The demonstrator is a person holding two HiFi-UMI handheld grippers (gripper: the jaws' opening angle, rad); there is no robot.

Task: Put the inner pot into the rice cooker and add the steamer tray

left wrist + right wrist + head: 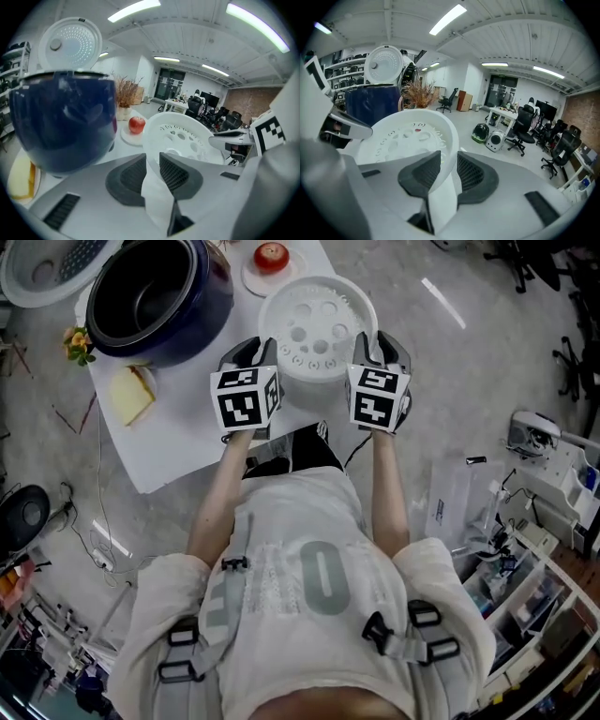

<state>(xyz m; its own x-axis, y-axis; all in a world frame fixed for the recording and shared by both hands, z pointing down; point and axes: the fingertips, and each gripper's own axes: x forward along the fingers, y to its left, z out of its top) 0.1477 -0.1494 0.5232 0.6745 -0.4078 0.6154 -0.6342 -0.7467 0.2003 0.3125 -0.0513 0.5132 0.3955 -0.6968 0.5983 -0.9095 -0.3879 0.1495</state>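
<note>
Two hand-held grippers [152, 164] [449, 171], clamped on round, perforated white steamer tray [314, 334]

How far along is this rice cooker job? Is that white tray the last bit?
Done, it seems: a dark inner pot already sits inside the open rice cooker. In hand: the left gripper and the right gripper each pinch the rim of the white steamer tray, one on each side. Left: carry the tray over to the cooker and set it onto the pot.
</note>
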